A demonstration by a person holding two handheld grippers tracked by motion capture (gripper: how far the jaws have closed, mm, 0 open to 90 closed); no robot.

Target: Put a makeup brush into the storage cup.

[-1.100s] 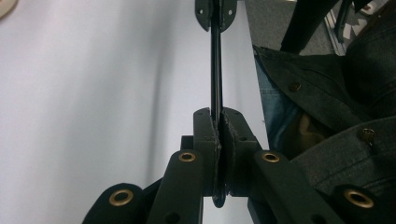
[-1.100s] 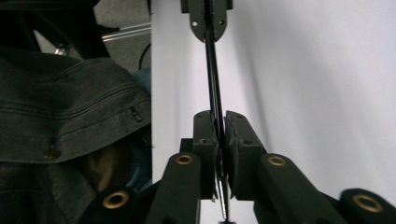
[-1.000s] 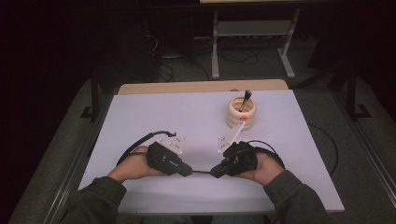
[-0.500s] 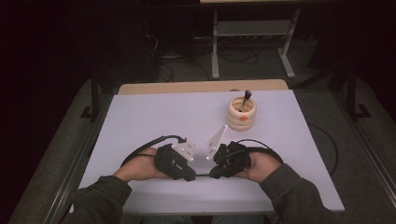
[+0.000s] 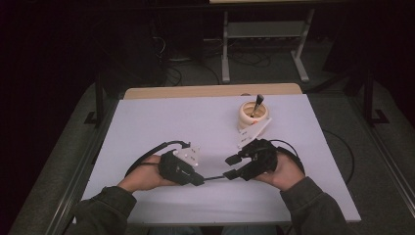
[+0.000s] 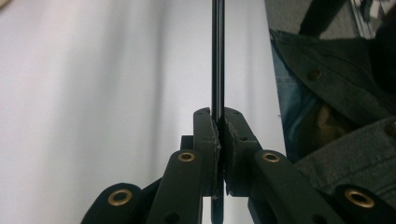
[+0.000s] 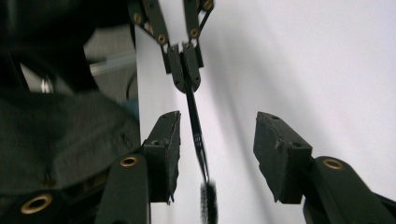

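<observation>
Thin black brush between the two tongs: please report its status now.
Left tongs shut on thin black brush. Right tongs open around its bristle end, not touching. Round beige holder behind; path clear.

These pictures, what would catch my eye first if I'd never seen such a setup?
Probably the thin black wand with a bristly tip, clamped in the left gripper and pointing between the wide-open jaws of the right gripper, near the front edge of the white table. Next, the round wooden pot farther back on the right, with a dark stick standing in it.
</observation>
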